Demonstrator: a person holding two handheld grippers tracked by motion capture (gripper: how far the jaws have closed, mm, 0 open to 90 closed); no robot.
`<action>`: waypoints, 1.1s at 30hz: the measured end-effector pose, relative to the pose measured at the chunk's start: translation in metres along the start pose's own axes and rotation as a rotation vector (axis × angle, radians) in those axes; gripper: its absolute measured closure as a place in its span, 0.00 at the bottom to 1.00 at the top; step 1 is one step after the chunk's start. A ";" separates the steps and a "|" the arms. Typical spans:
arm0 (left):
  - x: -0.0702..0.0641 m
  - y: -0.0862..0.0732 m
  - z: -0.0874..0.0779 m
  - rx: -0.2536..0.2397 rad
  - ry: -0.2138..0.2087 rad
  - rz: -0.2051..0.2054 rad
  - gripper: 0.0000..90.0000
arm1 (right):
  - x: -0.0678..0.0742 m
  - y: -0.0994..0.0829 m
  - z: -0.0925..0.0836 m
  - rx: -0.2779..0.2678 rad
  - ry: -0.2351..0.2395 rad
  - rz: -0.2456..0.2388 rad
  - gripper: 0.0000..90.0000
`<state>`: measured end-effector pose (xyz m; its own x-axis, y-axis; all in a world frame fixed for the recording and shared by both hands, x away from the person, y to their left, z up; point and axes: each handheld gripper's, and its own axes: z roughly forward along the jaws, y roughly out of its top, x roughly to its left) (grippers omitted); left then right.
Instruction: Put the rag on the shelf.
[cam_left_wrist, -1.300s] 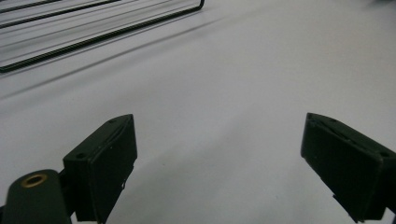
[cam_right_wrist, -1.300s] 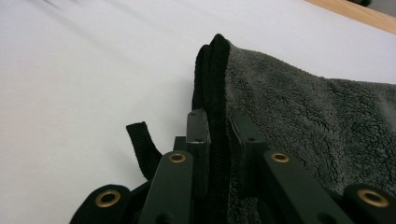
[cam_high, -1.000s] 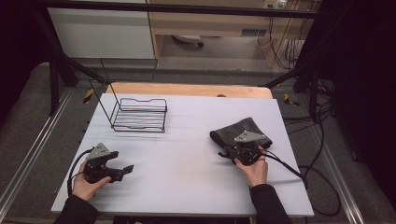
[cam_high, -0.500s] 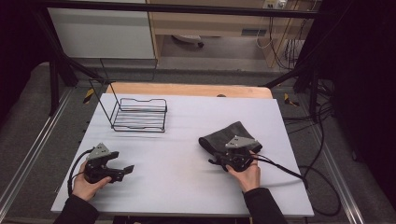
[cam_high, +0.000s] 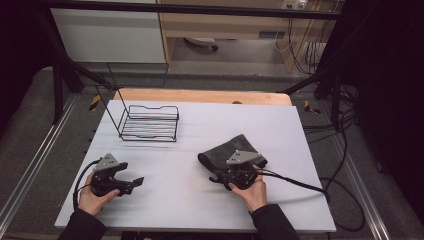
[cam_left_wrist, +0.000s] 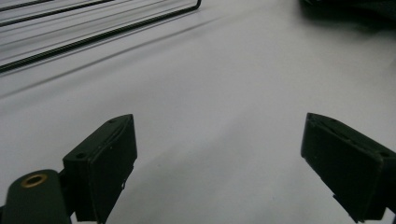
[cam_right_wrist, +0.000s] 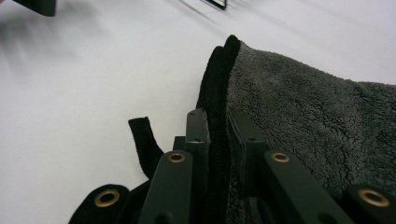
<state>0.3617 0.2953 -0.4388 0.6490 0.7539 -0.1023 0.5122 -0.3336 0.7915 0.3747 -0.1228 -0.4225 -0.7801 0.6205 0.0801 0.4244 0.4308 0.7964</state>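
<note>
Between closed jaws, dark fleecy towel (cam_right_wrist: 308, 116)

Between the left gripper (cam_high: 131, 182) and the right gripper (cam_high: 216, 178) the white table (cam_high: 170, 195) lies bare, an open lane. Ahead of the left gripper, well apart, the wire basket (cam_high: 148, 123) blocks the way. The grey towel (cam_high: 227, 152) bunches around the right gripper's front.

A lab: framed white table (cam_high: 200, 200), trailing cables (cam_high: 330, 125), wooden cabinets (cam_high: 240, 22).
</note>
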 end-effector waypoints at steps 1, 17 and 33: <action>0.000 0.000 0.000 0.001 0.000 -0.001 0.12 | 0.004 0.001 0.003 -0.008 0.025 0.006 0.88; 0.000 0.000 0.000 0.002 -0.001 -0.002 0.12 | 0.038 0.009 0.024 0.009 0.118 -0.044 0.88; 0.000 0.001 -0.001 -0.003 -0.001 -0.006 0.12 | 0.076 0.015 0.039 0.022 0.247 -0.098 0.88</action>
<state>0.3614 0.2954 -0.4376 0.6463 0.7554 -0.1078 0.5148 -0.3273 0.7924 0.3403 -0.0435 -0.4277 -0.9054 0.3974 0.1493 0.3490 0.4967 0.7947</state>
